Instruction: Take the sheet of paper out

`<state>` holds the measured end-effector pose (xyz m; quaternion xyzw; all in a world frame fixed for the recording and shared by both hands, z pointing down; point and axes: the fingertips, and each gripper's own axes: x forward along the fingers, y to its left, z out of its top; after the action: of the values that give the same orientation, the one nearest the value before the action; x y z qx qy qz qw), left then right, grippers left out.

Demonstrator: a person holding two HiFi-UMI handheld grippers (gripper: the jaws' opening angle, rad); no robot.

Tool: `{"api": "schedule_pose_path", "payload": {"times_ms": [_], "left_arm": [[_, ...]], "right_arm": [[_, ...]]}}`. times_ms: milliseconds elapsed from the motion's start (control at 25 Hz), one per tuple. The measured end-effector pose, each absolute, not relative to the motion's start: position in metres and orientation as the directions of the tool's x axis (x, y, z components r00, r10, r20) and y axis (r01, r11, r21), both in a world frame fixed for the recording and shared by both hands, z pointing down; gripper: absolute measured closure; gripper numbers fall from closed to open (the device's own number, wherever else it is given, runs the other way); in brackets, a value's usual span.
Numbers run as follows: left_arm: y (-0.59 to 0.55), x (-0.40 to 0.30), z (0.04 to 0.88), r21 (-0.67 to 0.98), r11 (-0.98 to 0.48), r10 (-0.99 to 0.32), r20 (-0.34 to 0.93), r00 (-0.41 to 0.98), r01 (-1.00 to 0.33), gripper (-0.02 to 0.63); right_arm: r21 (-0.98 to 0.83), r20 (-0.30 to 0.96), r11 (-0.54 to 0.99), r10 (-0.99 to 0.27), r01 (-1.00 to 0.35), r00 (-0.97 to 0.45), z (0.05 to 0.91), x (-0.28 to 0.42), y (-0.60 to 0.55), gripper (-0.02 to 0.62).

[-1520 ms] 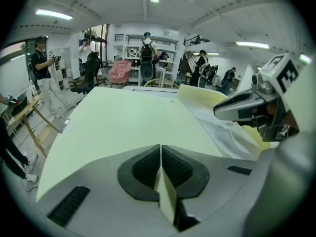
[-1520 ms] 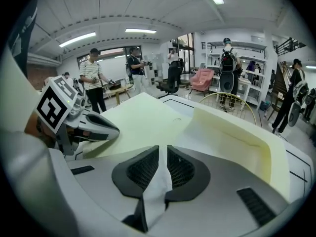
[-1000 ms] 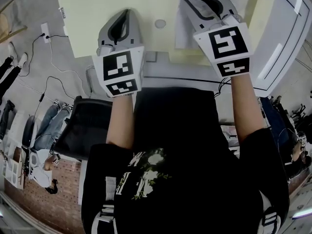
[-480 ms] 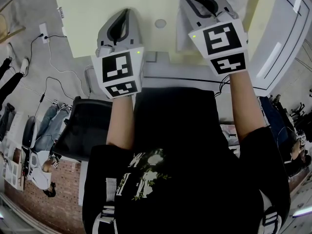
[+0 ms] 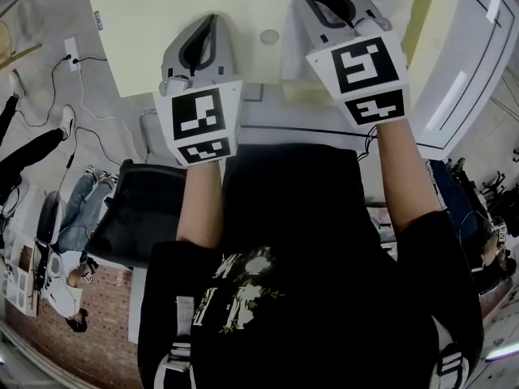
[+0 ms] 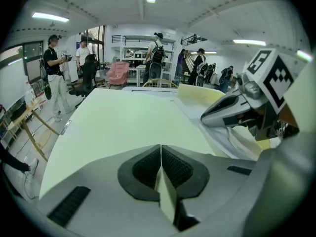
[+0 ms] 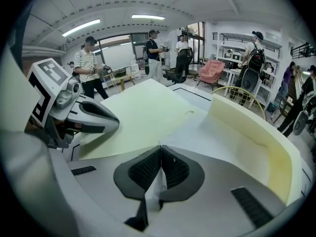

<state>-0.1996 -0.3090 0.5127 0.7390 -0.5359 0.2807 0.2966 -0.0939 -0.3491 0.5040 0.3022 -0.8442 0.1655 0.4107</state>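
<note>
Sheets pinched in both grippers over tabletop

White tabletop [image 5: 478,51] with black lines sits under everything. Large pale yellow-green sheet [image 6: 118,127] spreads flat on the left side. White sheet of paper [image 7: 207,127] lies just beside it on the right, and a cream flap [image 7: 256,147] curves up along that paper's right side. Left gripper [image 6: 161,152] is clamped on the near edge of the yellow-green sheet, jaws together with the edge between the pads. Right gripper [image 7: 160,152] is closed the same way on the near edge of the white sheet of paper. The two grippers are side by side, near each other but not touching. Several people stand in the room behind, too small for detail
</note>
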Motion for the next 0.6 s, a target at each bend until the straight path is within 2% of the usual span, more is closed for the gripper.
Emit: {"api": "schedule_pose_path", "payload": {"times_ms": [600], "left_arm": [[-0.291,-0.226,0.510,0.123,-0.206,-0.631,0.741,0.228,-0.971,0.604]], "right_arm": [[-0.040,0.739,0.784,-0.393,-0.619,-0.547,0.490,-0.137,-0.346,0.591]]}}
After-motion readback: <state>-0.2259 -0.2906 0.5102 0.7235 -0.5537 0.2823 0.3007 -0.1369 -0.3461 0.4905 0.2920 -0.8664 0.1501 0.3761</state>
